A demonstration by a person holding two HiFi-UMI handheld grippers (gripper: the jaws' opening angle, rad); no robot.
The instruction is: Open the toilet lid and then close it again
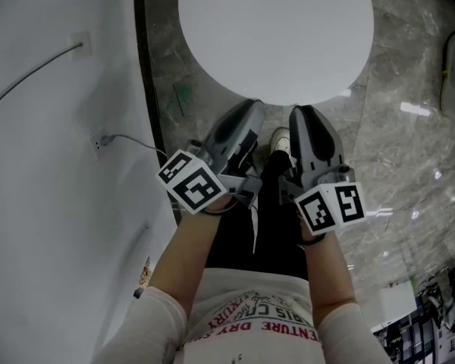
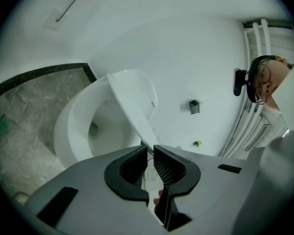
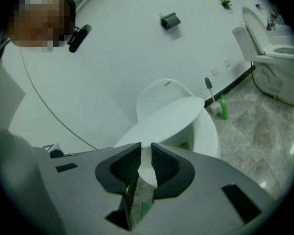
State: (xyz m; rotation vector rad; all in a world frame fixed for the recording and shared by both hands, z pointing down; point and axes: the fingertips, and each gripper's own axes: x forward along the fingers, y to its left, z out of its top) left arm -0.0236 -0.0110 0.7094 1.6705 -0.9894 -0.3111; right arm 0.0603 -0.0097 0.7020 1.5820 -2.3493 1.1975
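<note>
Both grippers are on the front rim of the toilet lid [image 1: 273, 29], side by side at its near edge. The left gripper [image 1: 252, 106] sits just left of the lid's midline and the right gripper [image 1: 302, 112] just right of it, so neither is nearer than the other. In the left gripper view, the left gripper [image 2: 149, 153] has its jaws drawn narrow, and the lid [image 2: 134, 102] runs edge-on straight down into the gap; I read this as a pinch on the rim. In the right gripper view, the right gripper [image 3: 146, 153] has white lid rim showing between its pads, so it is also clamped on it. The lid [image 3: 166, 116] is partly raised and tilted, clear of the bowl [image 3: 208, 131], whose opening shows beneath it. The bowl [image 2: 71, 126] is open to view from the left side too. The relation that matters is that the lid's long axis runs from my fingertips directly away to the hinge on the far side, near the wall [image 2: 196, 53]. My judgement is that the opening step is about midway. The coming move should be an arc up and back about that hinge, with both hands level so the lid does not twist. The risk is the thin rim slipping out of the pads as the tilt steepens.
</note>
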